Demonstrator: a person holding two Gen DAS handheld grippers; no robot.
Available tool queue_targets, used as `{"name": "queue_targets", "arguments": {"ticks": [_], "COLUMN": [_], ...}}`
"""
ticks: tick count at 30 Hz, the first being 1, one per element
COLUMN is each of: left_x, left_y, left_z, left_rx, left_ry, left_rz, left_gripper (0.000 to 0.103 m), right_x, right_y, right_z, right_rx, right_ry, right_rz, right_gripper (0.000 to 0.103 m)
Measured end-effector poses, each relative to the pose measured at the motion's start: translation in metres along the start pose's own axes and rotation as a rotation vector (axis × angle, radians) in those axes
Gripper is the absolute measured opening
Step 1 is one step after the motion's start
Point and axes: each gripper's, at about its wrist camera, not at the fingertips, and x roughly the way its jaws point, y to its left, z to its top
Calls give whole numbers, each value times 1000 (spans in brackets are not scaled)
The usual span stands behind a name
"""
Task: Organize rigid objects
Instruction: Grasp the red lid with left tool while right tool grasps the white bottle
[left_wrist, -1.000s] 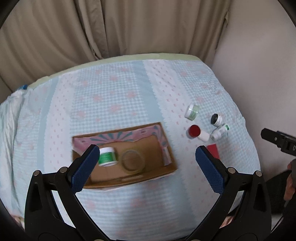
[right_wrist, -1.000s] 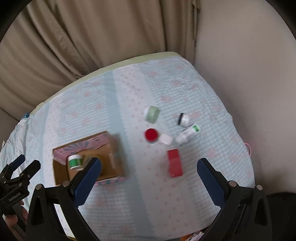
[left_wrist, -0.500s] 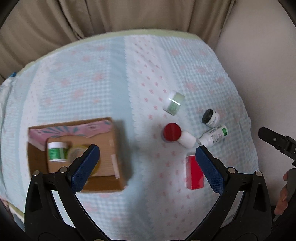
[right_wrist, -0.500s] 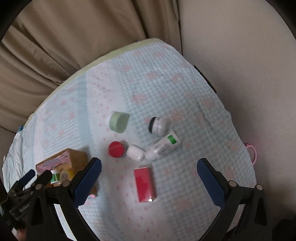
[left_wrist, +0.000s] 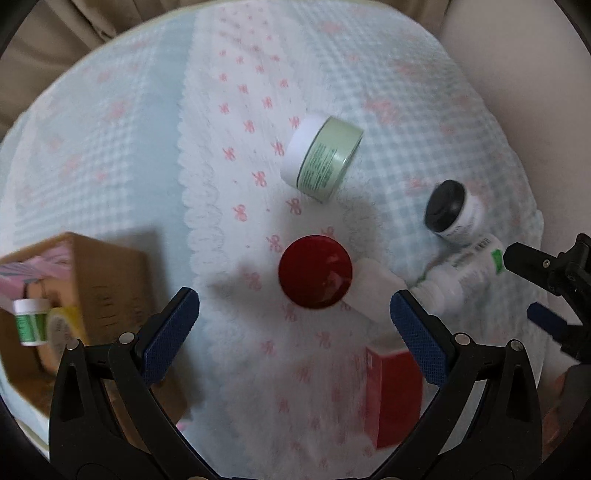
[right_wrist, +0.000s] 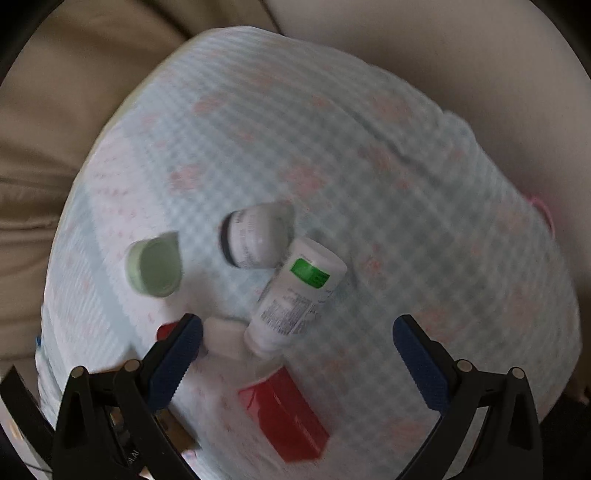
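Note:
Loose containers lie on the checked blue tablecloth (left_wrist: 110, 155). A red-lidded jar (left_wrist: 315, 272) sits just ahead of my open, empty left gripper (left_wrist: 293, 325). A pale green jar (left_wrist: 322, 158) lies on its side beyond it. A black-lidded white jar (left_wrist: 452, 212), a white bottle with a green label (right_wrist: 299, 291) and a red box (left_wrist: 393, 395) lie to the right. My right gripper (right_wrist: 297, 349) is open and empty over the white bottle and the red box (right_wrist: 286, 413). It also shows at the right edge of the left wrist view (left_wrist: 546, 291).
A cardboard box (left_wrist: 77, 314) at the left holds a green-labelled white jar (left_wrist: 30, 320) and a yellowish round item. Beige curtains (right_wrist: 55, 122) hang behind the table. A plain wall (right_wrist: 461, 55) stands close to the table's right edge.
Both grippers have come down and closer to the loose containers, which look much larger now. The cardboard box has slid to the left edge of the left wrist view. Both grippers stay open.

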Motion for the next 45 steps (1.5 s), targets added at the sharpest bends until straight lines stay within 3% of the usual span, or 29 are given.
{"name": "queue_targets", "arguments": {"ticks": [7,11,13,18,20,22,24,35,45], "left_x": [46,55,55,60,61,62,63,49,-12], "left_y": [-1,2,4,4,-2,-8,-14,-14,-7], "left_z": [1,0,1,5,5,9,11,13,14], "left_rx": [-38,-81,-92,-98,-80,-64,-60,-50,-38], "left_ry": [43,32,24,32,29,28,31,16,-74], "left_rz": [8,-20,-10,-37,-47,-50,-38,-43,-70], "left_gripper": [93,89,86,71,59,54,53,53,53], "right_x": [40,51,58,71,74,74,76,67,21], "right_y": [-6,-4,-6,-12,-14,-14,-15,-26,-34], "right_z": [3,5,7,8,8,9,9,2,-5], "right_rx": [129,172,199,283,304,313,317,326,292], "right_ry": [-6,-14,-5,29,38,42,44,32,-30], "right_rz": [-12,-7,-6,17,18,18,17,44,89], "right_gripper": [99,86,86,70,68,61,50,49,47]}}
